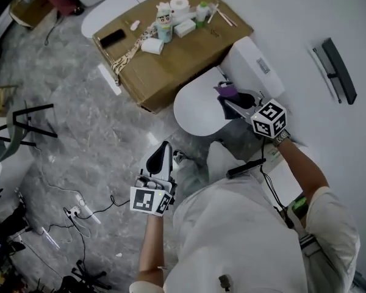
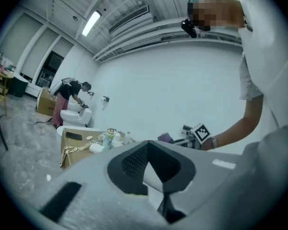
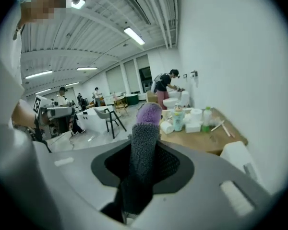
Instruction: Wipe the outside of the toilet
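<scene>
Grey marbled floor point(image 1: 97, 145) meets a plain white wall point(image 1: 305, 17), and the toilet point(image 1: 198, 108) stands against that wall with its white lid down and its tank point(image 1: 253, 66) behind it. Just beside the toilet sits a big cardboard box point(image 1: 171, 66) with small things on top: a paper roll point(image 1: 180, 5), a green-capped bottle point(image 1: 202, 11), a black phone point(image 1: 112, 38) and a patterned strap point(image 1: 131, 54) trailing over the edge.

The right gripper point(image 1: 230, 105) is out over the back of the lid, close to the tank. Its jaws are clamped on a cloth point(image 3: 143, 147), grey and nubbly with a purple end that sticks out past the tips. From the head view I cannot tell whether the cloth touches the lid.

The left gripper point(image 1: 160, 156) is held low, well apart from the toilet, over the floor near the person's knee. Its jaws meet at the tips with nothing between them.

A black chair point(image 1: 24, 127) and loose cables point(image 1: 79, 212) lie off to the left. Far back, another person point(image 2: 69, 102) bends over a second toilet point(image 2: 76, 115).
</scene>
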